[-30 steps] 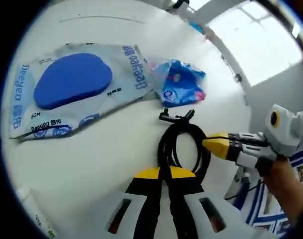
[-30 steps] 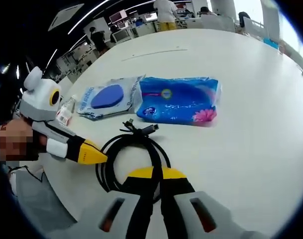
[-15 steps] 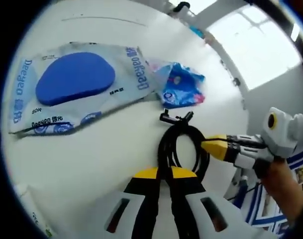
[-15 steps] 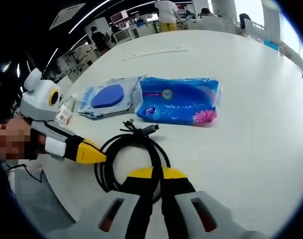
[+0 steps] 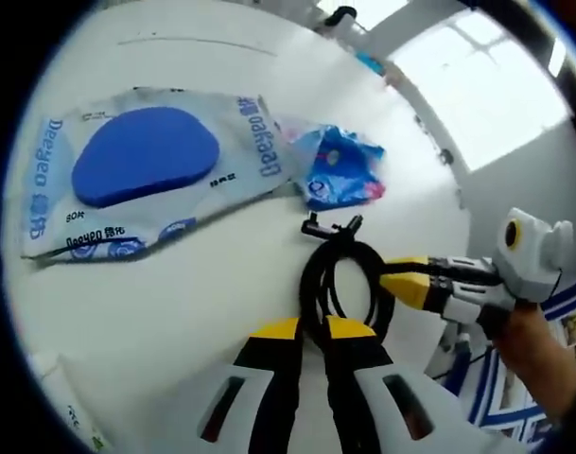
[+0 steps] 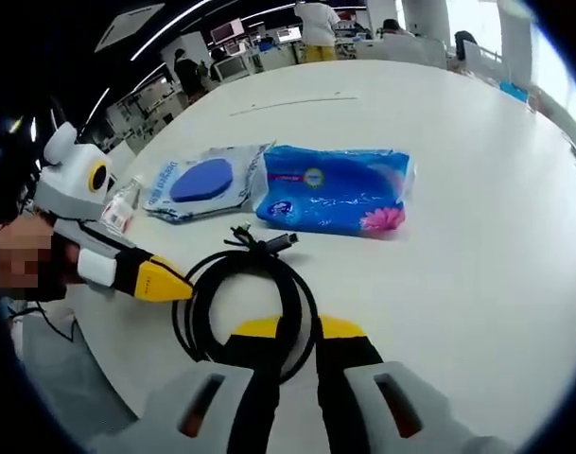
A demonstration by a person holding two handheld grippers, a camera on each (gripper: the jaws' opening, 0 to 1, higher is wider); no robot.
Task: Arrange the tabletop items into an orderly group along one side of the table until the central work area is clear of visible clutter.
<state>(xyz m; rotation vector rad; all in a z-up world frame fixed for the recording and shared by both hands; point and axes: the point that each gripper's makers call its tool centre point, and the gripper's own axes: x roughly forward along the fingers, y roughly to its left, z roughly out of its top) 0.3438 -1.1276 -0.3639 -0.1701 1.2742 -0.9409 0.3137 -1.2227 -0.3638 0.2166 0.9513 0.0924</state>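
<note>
Both grippers, left gripper (image 5: 311, 333) and right gripper (image 6: 297, 328), pinch the coiled black cable (image 6: 245, 301) between their jaws; uneven pulling could unravel it across the bench (image 6: 477, 236).

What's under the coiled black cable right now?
Bare white table shows through the coiled black cable's loop and around it. Its near arc passes between the right gripper's jaws, which cover the table there. Nothing else appears beneath the coil.
</note>
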